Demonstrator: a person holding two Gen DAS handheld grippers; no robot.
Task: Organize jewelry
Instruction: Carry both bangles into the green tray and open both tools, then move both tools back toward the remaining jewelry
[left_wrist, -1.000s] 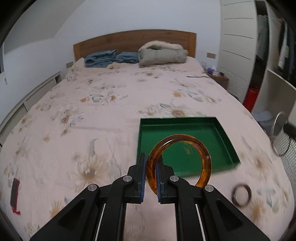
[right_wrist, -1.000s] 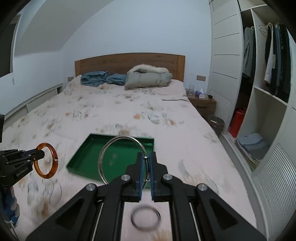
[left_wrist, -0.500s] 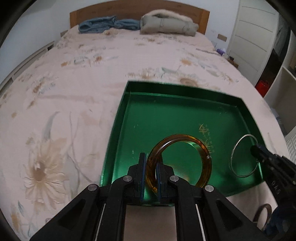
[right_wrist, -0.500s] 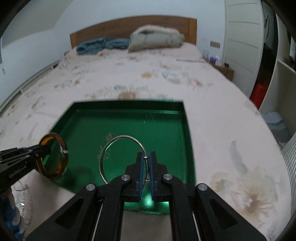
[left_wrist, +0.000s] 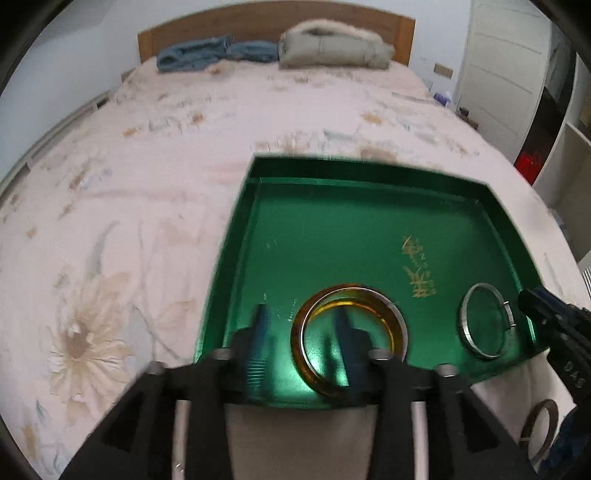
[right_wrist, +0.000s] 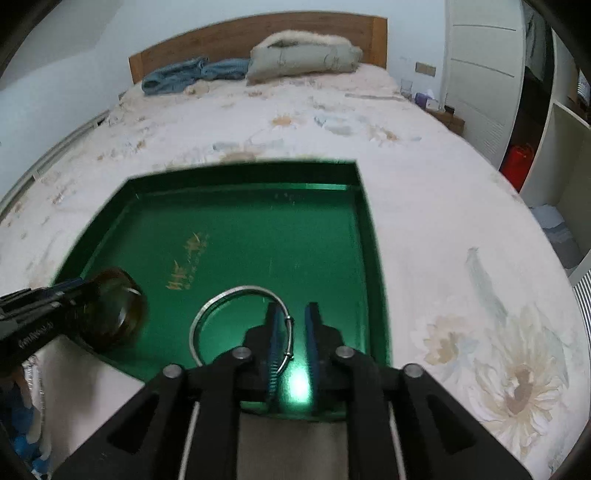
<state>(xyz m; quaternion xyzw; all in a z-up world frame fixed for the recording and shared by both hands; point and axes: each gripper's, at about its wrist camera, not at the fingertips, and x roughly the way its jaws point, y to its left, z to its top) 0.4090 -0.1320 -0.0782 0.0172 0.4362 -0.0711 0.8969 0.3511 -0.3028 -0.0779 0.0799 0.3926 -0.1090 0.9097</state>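
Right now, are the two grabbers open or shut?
Left gripper: open, amber bangle let go in tray.
Right gripper: open, silver bangle released.

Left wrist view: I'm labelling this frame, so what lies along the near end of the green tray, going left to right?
Floral bedspread → tray's left wall → amber bangle → gold lettering → silver bangle → right gripper.

1. Green tray (left_wrist: 332, 221) with gold lettering (left_wrist: 419, 269), ahead of the left gripper (left_wrist: 301, 332).
2. Amber bangle (left_wrist: 349, 339); silver bangle (left_wrist: 485, 321) to its right.
3. Pale pink floral bedspread (left_wrist: 110, 258).
4. Blue finger pads (right_wrist: 274, 336).
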